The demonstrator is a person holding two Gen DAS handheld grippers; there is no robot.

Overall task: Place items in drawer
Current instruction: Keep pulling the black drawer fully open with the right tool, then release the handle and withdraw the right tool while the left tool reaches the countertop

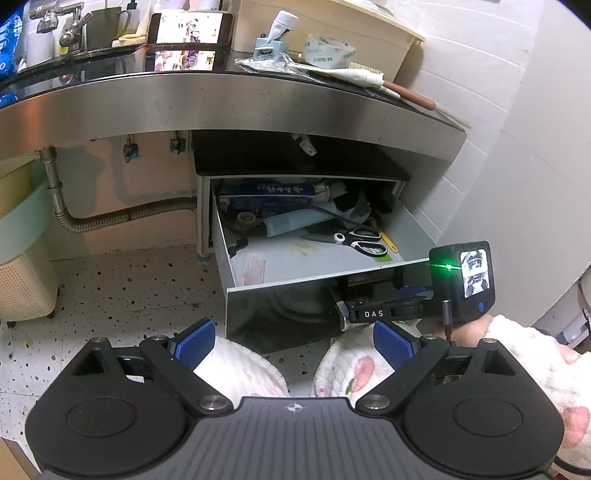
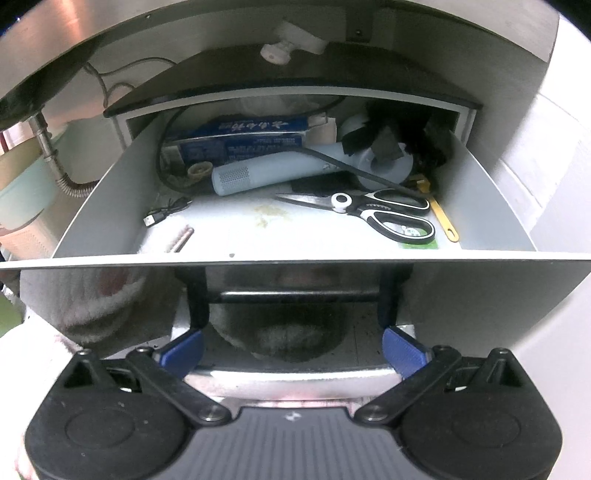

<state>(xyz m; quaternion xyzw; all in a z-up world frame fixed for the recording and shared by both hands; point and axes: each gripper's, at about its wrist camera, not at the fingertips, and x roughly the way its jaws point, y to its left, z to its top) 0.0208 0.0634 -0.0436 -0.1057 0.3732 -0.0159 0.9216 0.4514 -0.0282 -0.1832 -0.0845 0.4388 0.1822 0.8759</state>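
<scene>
A grey drawer [image 1: 288, 285] stands pulled out below the steel counter [image 1: 229, 103]. Inside lie black-and-white scissors [image 1: 360, 240], a pale blue tube-shaped device [image 1: 295, 222] and a blue box [image 1: 266, 192]. My left gripper [image 1: 293, 345] is open and empty, held back above the floor in front of the drawer. My right gripper [image 2: 293, 349] is open, its fingers either side of the chrome handle [image 2: 291, 378] on the drawer front [image 2: 480, 295]. The right wrist view shows the scissors [image 2: 373, 212], the blue device [image 2: 273, 171] and a USB cable [image 2: 162, 214] inside.
On the counter lie a tape roll [image 1: 328, 50], a plastic bag [image 1: 280, 64], a brush [image 1: 384, 83] and a phone [image 1: 190, 27]. A flexible drain hose [image 1: 122, 218] runs left of the drawer. A white bin [image 1: 22, 288] stands at the left. White tiled wall [image 1: 491, 155] rises on the right.
</scene>
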